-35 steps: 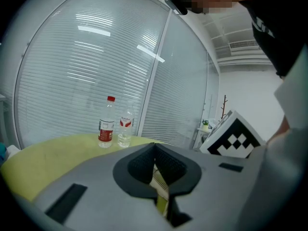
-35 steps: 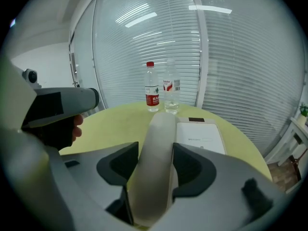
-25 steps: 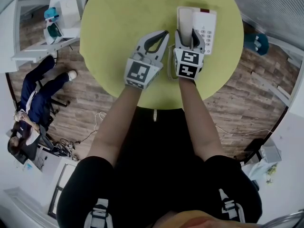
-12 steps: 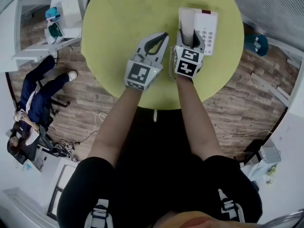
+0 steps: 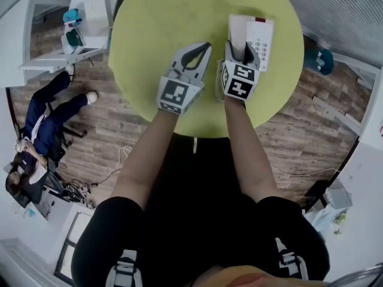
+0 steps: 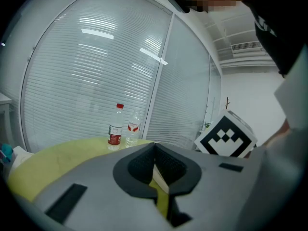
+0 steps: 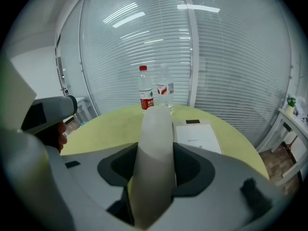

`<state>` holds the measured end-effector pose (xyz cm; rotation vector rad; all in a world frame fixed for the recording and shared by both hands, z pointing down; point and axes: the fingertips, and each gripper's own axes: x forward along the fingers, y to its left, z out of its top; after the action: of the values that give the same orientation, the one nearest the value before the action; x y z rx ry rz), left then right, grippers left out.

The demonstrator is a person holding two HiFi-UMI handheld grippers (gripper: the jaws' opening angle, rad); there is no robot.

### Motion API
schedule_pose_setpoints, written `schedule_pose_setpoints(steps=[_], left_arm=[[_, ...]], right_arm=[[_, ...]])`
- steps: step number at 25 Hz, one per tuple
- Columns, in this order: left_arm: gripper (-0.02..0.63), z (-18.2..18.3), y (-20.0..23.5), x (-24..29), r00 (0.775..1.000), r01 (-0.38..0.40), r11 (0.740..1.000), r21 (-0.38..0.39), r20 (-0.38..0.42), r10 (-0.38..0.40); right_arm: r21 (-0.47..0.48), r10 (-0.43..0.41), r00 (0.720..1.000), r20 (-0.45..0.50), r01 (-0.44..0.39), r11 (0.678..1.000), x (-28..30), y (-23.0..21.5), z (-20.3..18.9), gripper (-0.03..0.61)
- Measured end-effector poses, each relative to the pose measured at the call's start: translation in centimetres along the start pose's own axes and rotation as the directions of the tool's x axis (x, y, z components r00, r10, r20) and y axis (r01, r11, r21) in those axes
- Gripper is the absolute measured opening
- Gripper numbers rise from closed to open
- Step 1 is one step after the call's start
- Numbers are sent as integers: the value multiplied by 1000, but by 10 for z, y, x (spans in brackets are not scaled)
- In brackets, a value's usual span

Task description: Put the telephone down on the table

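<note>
A white telephone base (image 5: pixel 261 39) with a keypad sits on the round yellow-green table (image 5: pixel 155 23) at the right. Its white handset (image 5: pixel 237 27) lies along the base's left side. My right gripper (image 5: pixel 242 48) is shut on the handset's near end, its jaws having just closed a little. In the right gripper view the handset (image 7: pixel 155 143) fills the gap of the gripper (image 7: pixel 157 151) and runs forward, with the base (image 7: pixel 198 137) to its right. My left gripper (image 5: pixel 207 43) hangs beside it on the left, shut and holding nothing, fingertips together (image 6: pixel 154 145).
Two bottles (image 7: pixel 146 88) (image 7: pixel 165 91) stand at the table's far edge in front of a blind-covered glass wall. A white desk (image 5: pixel 84 14) and a seated person (image 5: pixel 42 124) are on the wooden floor at the left. A teal object (image 5: pixel 317 58) sits at the right.
Both grippers have lifted slightly. The right one keeps the handset between its jaws over the base. The left stays shut beside it.
</note>
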<state>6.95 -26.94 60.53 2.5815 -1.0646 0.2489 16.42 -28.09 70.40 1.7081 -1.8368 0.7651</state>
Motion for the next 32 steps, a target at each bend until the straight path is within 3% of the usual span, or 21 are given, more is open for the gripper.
schedule_pose_setpoints(steps=[15,32], left_arm=[[12,31,10,-59,998,-2,1000,12,60,1],[12,37,60,-134,996,-30,999,28,83,28]], right_arm=[[-5,27,999,32,-27,1000,-57,49,30,216],[-42,115,992,43,-113,993,-83,160,35,216]])
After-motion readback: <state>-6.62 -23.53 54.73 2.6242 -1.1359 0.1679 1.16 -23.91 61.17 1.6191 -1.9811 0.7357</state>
